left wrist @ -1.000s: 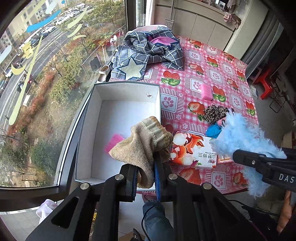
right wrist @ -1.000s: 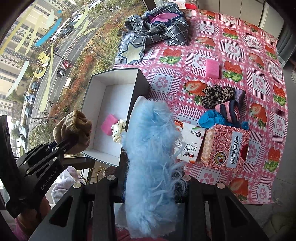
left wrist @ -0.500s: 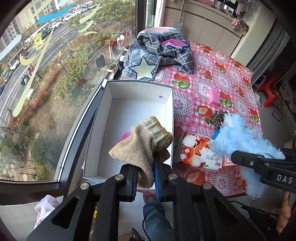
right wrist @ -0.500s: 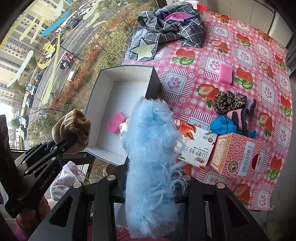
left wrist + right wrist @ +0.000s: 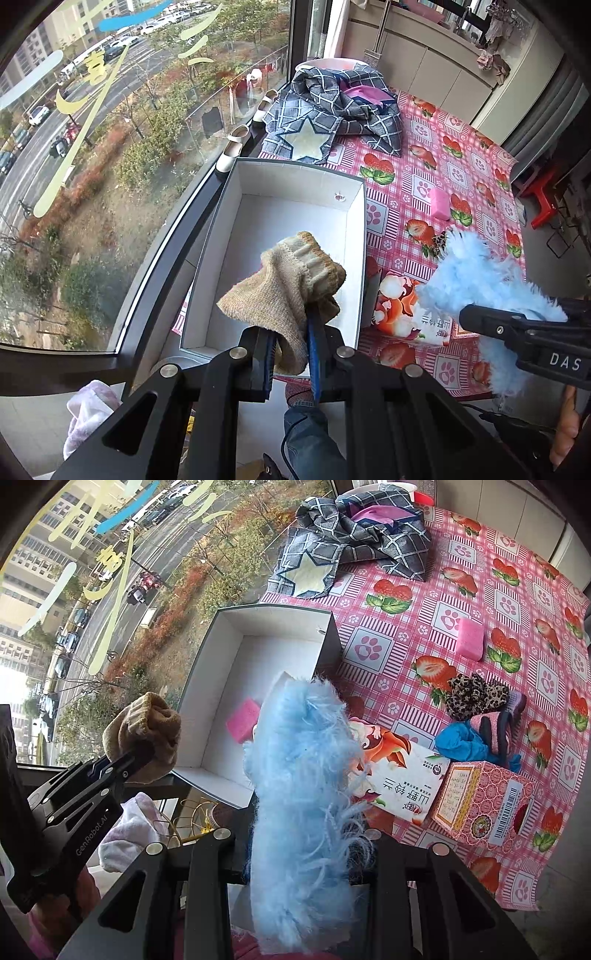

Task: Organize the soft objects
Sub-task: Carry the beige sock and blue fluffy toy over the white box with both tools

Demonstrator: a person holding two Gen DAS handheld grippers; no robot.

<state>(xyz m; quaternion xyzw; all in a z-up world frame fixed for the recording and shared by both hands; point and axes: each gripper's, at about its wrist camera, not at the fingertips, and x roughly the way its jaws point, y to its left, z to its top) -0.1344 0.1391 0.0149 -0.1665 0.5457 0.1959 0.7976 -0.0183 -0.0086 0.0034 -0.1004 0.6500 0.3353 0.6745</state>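
Observation:
My left gripper [image 5: 291, 360] is shut on a tan knitted sock [image 5: 284, 288] and holds it in the air over the near end of the white box [image 5: 364, 229]. It also shows at the left of the right wrist view [image 5: 144, 731]. My right gripper [image 5: 303, 849] is shut on a fluffy light-blue soft item [image 5: 303, 782], held above the table's near edge, right of the box [image 5: 207, 664]. The blue item also shows in the left wrist view [image 5: 476, 280]. A pink sponge [image 5: 242, 720] lies inside the box.
On the pink strawberry tablecloth [image 5: 517, 602] lie a second pink sponge [image 5: 470, 639], a leopard-print item [image 5: 472, 698], a blue cloth [image 5: 458, 742], a tissue pack [image 5: 399, 771], a pink carton [image 5: 484, 805] and plaid clothing [image 5: 354, 535]. A window [image 5: 92, 147] runs along the left.
Both grippers have drawn back and up from the table with their items still held. The box and table look smaller and farther away.

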